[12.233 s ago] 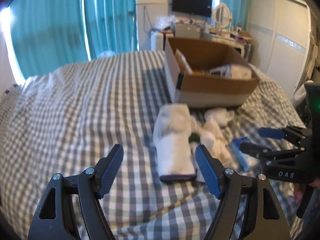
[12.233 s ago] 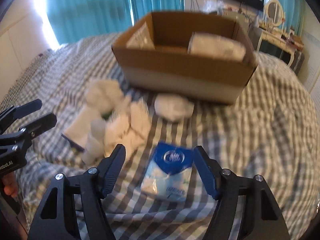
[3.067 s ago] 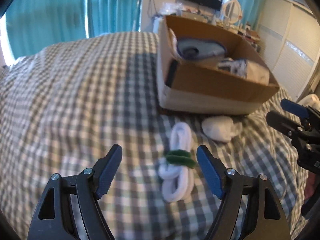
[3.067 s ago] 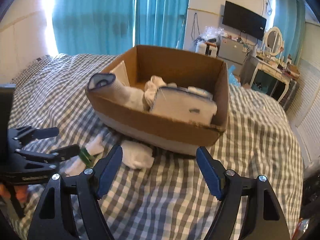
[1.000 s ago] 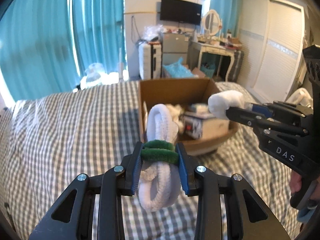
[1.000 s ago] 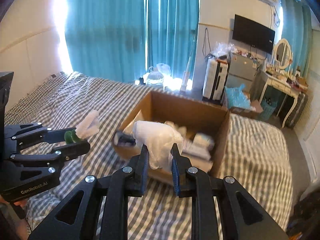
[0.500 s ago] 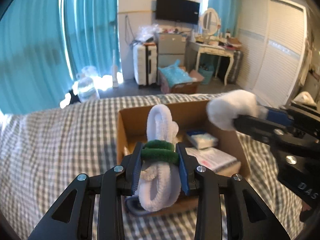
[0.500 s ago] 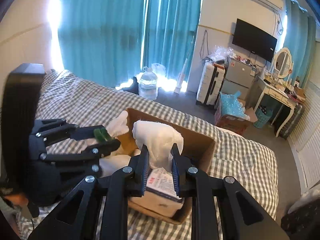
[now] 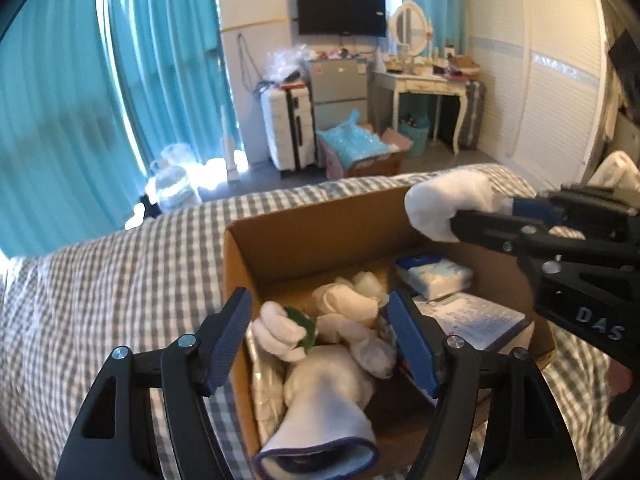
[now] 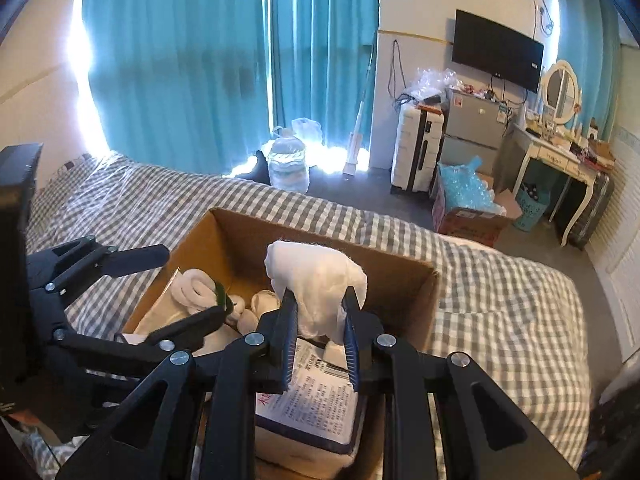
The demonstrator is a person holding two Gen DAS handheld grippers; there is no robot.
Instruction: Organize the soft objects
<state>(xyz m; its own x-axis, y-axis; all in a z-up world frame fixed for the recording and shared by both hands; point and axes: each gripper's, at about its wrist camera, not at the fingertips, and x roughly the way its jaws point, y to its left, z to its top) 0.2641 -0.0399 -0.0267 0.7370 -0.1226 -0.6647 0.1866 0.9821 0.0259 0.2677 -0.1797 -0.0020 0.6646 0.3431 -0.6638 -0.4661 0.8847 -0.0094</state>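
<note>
A brown cardboard box sits on the checked bed. My left gripper is open and empty, hovering over the box. Below it in the box lies the white coiled bundle with a green band, among white socks and tissue packs. My right gripper is shut on a white soft wad and holds it above the box's right side.
The grey-white checked bed surrounds the box. A printed white pack lies in the box's near right part. Beyond the bed are teal curtains, a water jug, a suitcase, and a dressing table.
My left gripper has opened and let the green-banded white bundle drop into the box. Both grippers have moved closer over the box. The right gripper still holds the white wad.
</note>
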